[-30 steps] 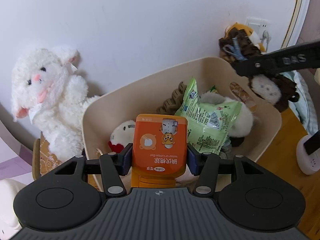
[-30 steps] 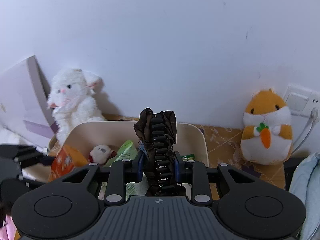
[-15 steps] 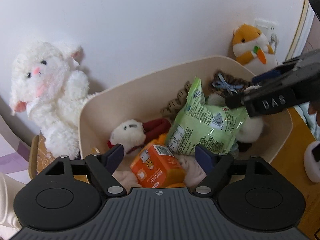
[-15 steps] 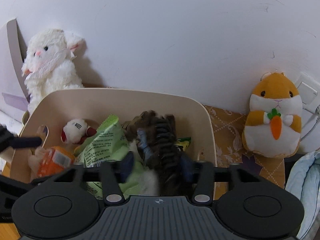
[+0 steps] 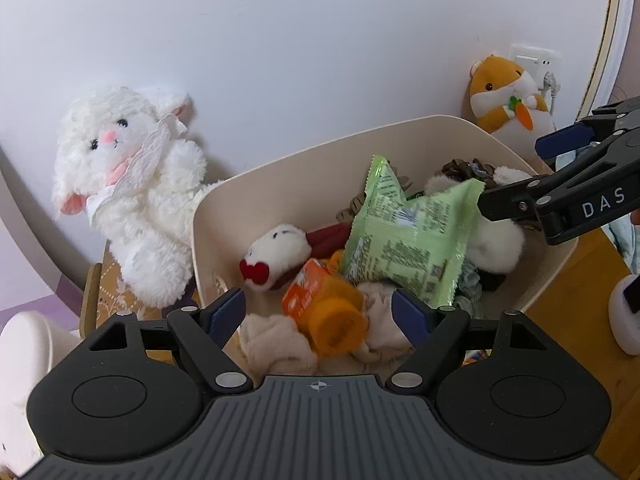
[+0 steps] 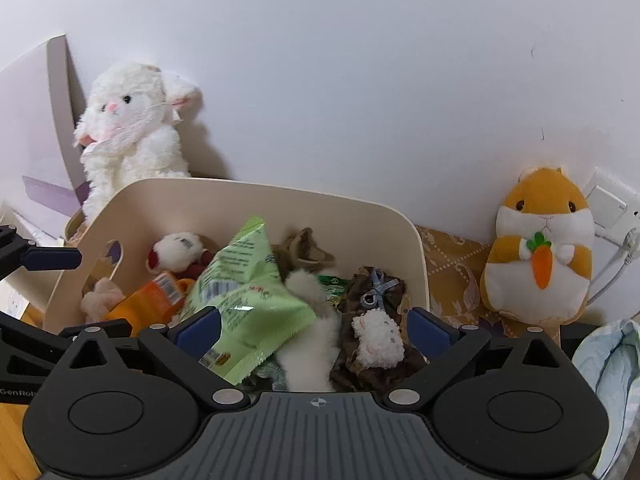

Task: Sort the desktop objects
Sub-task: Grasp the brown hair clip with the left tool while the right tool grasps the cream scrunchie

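A beige bin [image 5: 280, 172] holds the sorted things. An orange cotton-swab box [image 5: 320, 312] lies on its side in the bin's near corner, free under my left gripper [image 5: 318, 310], which is open. A green snack packet [image 5: 404, 248] leans over the middle. In the right wrist view a brown hair clip with a white fluffy patch [image 6: 372, 320] lies in the bin [image 6: 260, 196] below my right gripper [image 6: 315, 326]. That gripper's jaws are opening and the pads touch nothing. One of its blue pads [image 5: 564, 142] shows over the bin's right rim.
A white lamb plush [image 5: 124, 192] sits against the wall left of the bin. An orange hamster plush [image 6: 540, 248] stands to the right, by a wall socket [image 6: 608, 204] with a cable. A small white plush [image 5: 280, 252] and pale cloths lie inside the bin.
The left gripper opened and the orange box fell on its side into the bin. The right gripper opened and the brown hair clip dropped among the bin's contents. Both grippers came closer over the bin.
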Tool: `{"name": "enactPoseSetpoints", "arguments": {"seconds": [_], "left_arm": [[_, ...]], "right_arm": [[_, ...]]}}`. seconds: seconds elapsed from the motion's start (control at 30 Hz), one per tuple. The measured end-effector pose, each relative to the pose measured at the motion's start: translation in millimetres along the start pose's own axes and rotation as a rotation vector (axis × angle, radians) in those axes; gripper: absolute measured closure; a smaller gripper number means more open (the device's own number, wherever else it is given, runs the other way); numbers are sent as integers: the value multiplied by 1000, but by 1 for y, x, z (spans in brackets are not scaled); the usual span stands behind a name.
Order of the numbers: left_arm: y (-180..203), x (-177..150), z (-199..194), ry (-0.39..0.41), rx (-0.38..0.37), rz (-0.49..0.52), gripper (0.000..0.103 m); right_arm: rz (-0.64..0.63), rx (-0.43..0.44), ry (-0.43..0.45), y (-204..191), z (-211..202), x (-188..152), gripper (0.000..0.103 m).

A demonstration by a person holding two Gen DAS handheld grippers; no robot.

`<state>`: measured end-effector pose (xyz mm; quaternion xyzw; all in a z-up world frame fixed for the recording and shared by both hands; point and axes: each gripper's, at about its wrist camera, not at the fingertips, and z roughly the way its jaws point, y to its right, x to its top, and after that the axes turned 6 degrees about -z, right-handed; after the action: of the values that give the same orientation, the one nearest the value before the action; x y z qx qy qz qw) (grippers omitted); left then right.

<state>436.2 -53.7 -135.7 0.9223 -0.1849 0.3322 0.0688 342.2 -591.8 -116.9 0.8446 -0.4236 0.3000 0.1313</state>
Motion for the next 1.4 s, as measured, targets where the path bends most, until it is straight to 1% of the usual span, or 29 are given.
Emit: {"name": "enactPoseSetpoints", "arguments": {"seconds": [0.13, 0.3, 0.4, 0.53, 0.67, 0.8, 0.9, 1.03, 1.17, 1.23, 1.3, 1.33, 1.37, 1.4], "left_arm": [[1, -9, -17, 14, -29, 3, 21], [8, -26, -36, 10, -78, 33, 21], [16, -40, -43, -21, -117, 56, 21], [32, -65, -40, -93, -155, 110, 21], [46, -89, -29, -160, -174, 149, 21], [55, -104, -20, -202, -187, 162, 21], [61, -113, -13, -229, -190, 179, 21], [63, -118, -4, -254, -193, 176, 21], [60, -120, 1, -267, -191, 156, 21], [58, -120, 3, -270, -193, 138, 21], [56, -121, 3, -272, -196, 109, 21], [56, -122, 4, -275, -196, 92, 21], [54, -123, 4, -287, -197, 63, 21], [54, -125, 5, -302, -201, 34, 21]], "right_arm": [[-4, -3, 21, -3, -15, -8, 1], [-7, 17, 47, -6, -41, -32, 0], [-10, 24, 51, -7, -53, -49, 0], [-9, 32, 30, -11, -63, -79, 0], [-30, 50, -13, -21, -61, -108, 0], [-51, 92, -50, -37, -52, -129, 0], [-33, 131, -64, -48, -43, -135, 0], [0, 167, -80, -59, -27, -134, 1], [27, 190, -111, -68, -11, -131, 7], [40, 197, -126, -71, -3, -131, 12], [52, 207, -141, -73, 4, -130, 21], [57, 209, -154, -74, 8, -131, 23], [59, 208, -165, -75, 11, -131, 29], [62, 211, -175, -76, 13, -132, 37]]}}
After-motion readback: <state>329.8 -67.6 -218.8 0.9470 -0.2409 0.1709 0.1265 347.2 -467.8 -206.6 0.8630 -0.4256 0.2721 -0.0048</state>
